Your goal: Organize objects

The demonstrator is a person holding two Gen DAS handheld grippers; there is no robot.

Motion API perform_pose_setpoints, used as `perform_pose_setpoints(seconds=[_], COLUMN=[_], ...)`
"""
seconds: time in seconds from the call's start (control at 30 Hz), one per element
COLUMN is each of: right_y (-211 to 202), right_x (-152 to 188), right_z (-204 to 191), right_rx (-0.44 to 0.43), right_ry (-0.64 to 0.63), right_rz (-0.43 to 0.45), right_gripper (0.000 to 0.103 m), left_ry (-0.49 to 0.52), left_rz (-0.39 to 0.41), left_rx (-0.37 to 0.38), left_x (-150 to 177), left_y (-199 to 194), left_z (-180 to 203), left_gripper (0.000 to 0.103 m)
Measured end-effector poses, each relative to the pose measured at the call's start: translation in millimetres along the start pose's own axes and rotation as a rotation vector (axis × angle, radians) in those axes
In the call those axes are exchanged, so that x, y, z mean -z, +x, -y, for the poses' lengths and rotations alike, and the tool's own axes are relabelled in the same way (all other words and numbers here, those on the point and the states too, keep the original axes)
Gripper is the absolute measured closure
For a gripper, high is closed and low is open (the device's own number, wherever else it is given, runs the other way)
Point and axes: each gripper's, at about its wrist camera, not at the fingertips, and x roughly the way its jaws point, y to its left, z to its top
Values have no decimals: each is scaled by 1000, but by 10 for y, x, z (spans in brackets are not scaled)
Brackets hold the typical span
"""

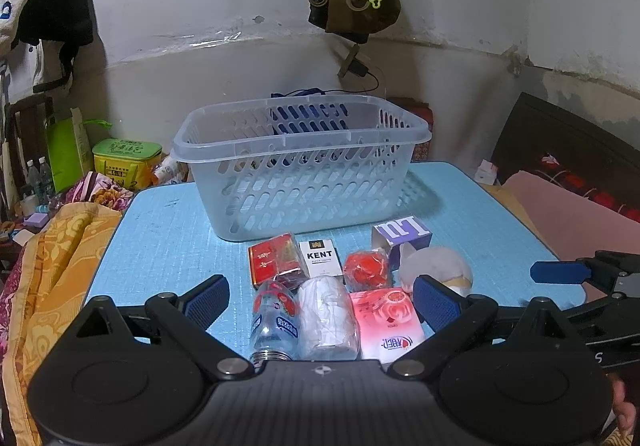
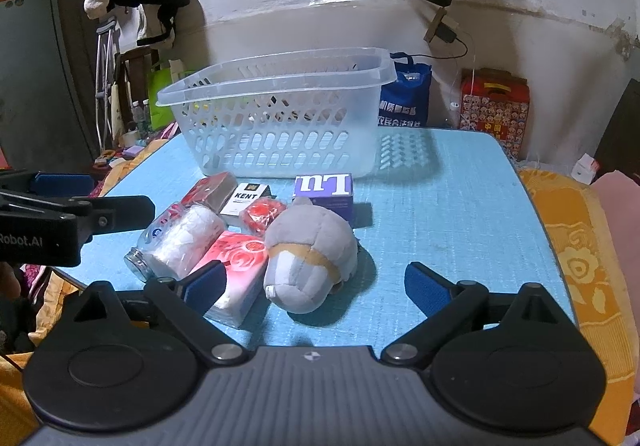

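Both tongs stand wide, gripping nothing: left gripper over the bottle and tissue pack, right gripper over the plush toy. Beyond them, the basket sits on the blue table.

"KENT" on white pack

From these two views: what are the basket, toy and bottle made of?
Basket: translucent plastic, fairly glossy; slotted moulded walls, background shows through.
Toy: plush fabric, matte grey and white; stitched seams, soft rounded shape.
Bottle: clear, likely plastic; glossy highlights, threaded neck without a cap, printed label. Glass can't be ruled out.
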Motion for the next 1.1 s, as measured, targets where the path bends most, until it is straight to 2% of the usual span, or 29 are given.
perform_pose_setpoints(seconds=[1.1], right_y=[19], right_x=[-17], right_z=[36], right_rx=[32], right_ry=[4], right_rz=[10], right_gripper=[4], left_ry=[-6], left_rz=[5], left_rx=[1], left_x=[0], left_y=[-1], left_z=[-15], left_gripper=[3])
